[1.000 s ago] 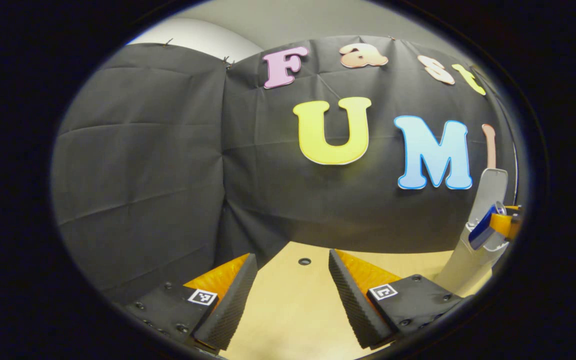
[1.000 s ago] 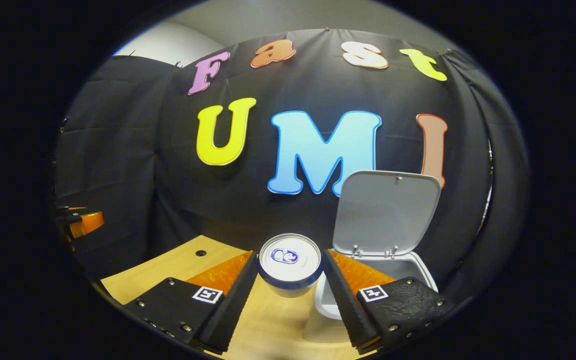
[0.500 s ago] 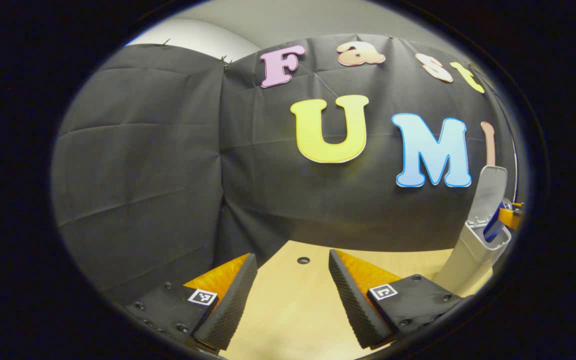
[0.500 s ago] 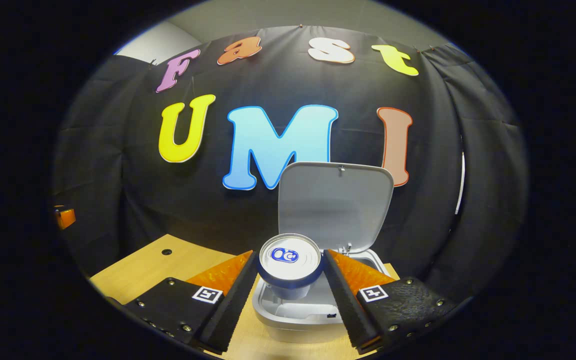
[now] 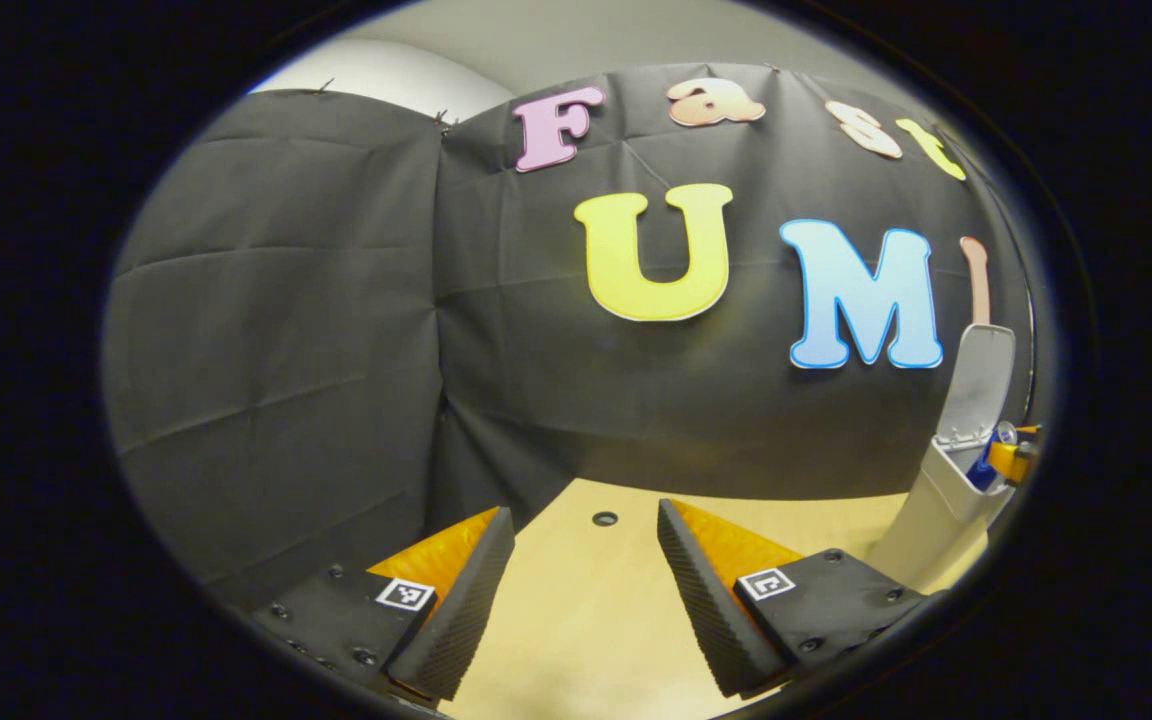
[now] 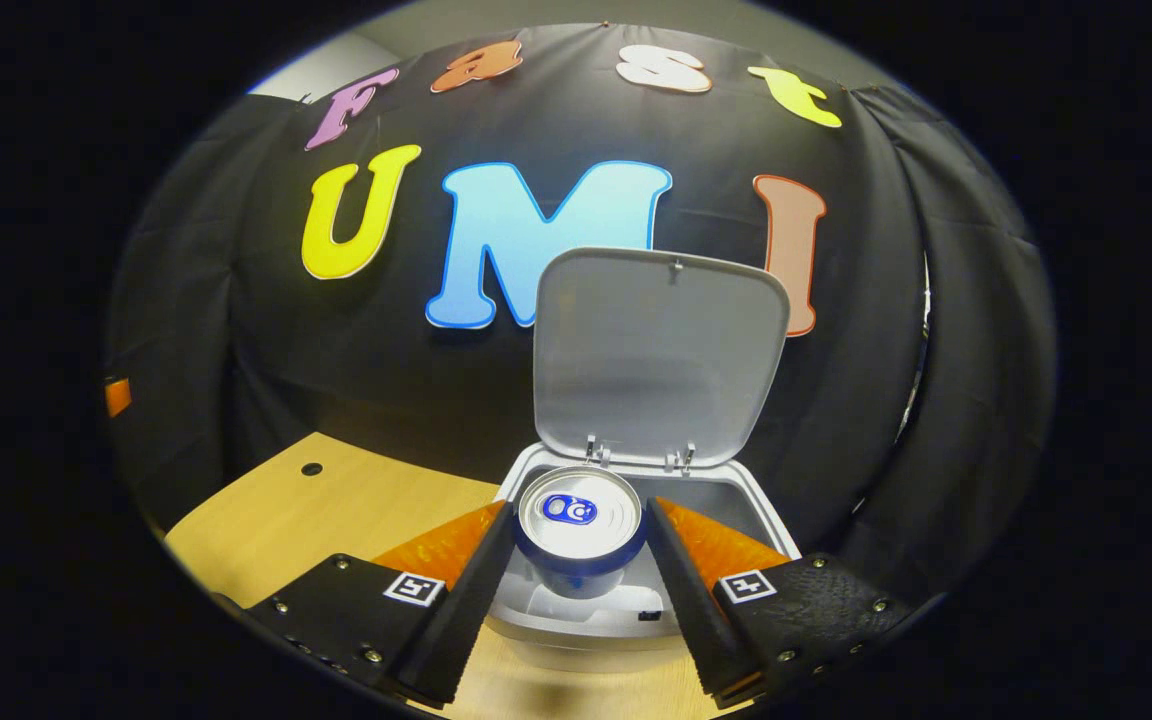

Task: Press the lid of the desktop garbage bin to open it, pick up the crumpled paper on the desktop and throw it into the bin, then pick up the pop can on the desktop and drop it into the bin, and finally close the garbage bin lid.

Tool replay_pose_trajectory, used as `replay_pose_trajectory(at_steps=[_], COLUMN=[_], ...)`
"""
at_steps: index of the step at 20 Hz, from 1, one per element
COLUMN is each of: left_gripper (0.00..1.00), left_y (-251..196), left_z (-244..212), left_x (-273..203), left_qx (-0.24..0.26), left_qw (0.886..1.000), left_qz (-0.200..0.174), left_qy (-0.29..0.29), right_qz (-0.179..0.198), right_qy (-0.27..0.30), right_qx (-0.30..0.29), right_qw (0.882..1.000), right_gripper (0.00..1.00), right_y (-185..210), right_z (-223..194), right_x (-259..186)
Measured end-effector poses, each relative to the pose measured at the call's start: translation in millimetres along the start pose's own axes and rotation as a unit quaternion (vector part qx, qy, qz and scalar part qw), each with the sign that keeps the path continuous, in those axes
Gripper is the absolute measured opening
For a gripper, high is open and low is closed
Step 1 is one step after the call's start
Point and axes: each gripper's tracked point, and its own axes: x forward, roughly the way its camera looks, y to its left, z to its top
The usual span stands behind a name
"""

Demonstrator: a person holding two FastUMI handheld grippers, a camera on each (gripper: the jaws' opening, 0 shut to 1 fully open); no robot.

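Recording booth, lab-like setup: black cloth (image 5: pixel 286 330) is hanging as a wall on pins, a pale room wall (image 5: pixel 386 75) is showing above it, and a light wooden desk (image 6: pixel 336 500) with a cable hole (image 5: pixel 605 519) is sitting in front.

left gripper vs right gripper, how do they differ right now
The left gripper is open with nothing between its fingers; the right gripper is shut on the pop can. The left gripper is over bare desktop; the right gripper holds the pop can over the open garbage bin. Both point toward the booth wall.
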Motion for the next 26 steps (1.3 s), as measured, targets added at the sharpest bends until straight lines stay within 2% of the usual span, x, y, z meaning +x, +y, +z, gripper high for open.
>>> replay_pose_trajectory(at_steps=[1, 7, 17, 18, 21, 22, 26], left_gripper=[1.00, 1.00, 1.00, 0.95, 0.95, 1.00, 1.00], left_y=[0, 2, 4, 4, 7, 8, 12], left_z=[0, -1, -1, -1, -1, -2, -4], left_x=[-1, 2, 0, -1, -2, -3, -6], left_qx=[0.001, 0.002, 0.000, 0.001, -0.001, -0.002, -0.005], left_qw=[1.000, 1.000, 1.000, 1.000, 1.000, 1.000, 1.000], left_qz=[-0.001, 0.003, 0.006, 0.007, 0.010, 0.011, 0.015], left_qy=[0.000, 0.004, 0.006, 0.006, 0.007, 0.008, 0.009], right_qz=[-0.002, -0.010, -0.018, -0.019, -0.021, -0.021, -0.016], right_qy=[0.007, 0.034, 0.044, 0.043, 0.039, 0.038, 0.034], right_qx=[-0.001, 0.014, 0.060, 0.058, 0.053, 0.053, 0.054], right_qw=[1.000, 0.999, 0.997, 0.997, 0.998, 0.998, 0.998], right_gripper=[0.84, 0.85, 0.84, 0.84, 0.85, 0.84, 0.84], right_y=[-1, -7, -20, -20, -20, -21, -18], right_z=[-7, -32, -39, -39, -37, -37, -36], right_x=[3, 18, 28, 29, 32, 33, 40])
